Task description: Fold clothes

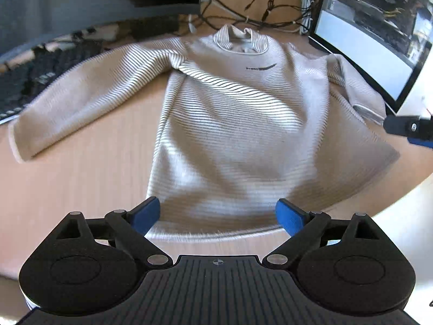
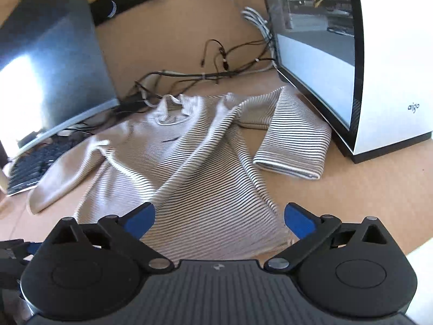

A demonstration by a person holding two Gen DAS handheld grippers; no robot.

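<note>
Wooden desk (image 1: 81,178) carries everything. Both grippers have their blue jaws spread wide and hold nothing: the left gripper (image 1: 217,214) hangs over the hem of the striped sweater (image 1: 230,124), the right gripper (image 2: 219,218) over its lower right side. That sweater lies face up on the desk, one sleeve stretched toward a keyboard (image 1: 29,81), the other doubled back beside a white computer case (image 2: 392,67). Cables (image 2: 211,73) trail behind the collar.

Right gripper (image 2: 219,220), jaws apart, above striped sweater (image 2: 189,168) on desk (image 2: 365,189).
</note>
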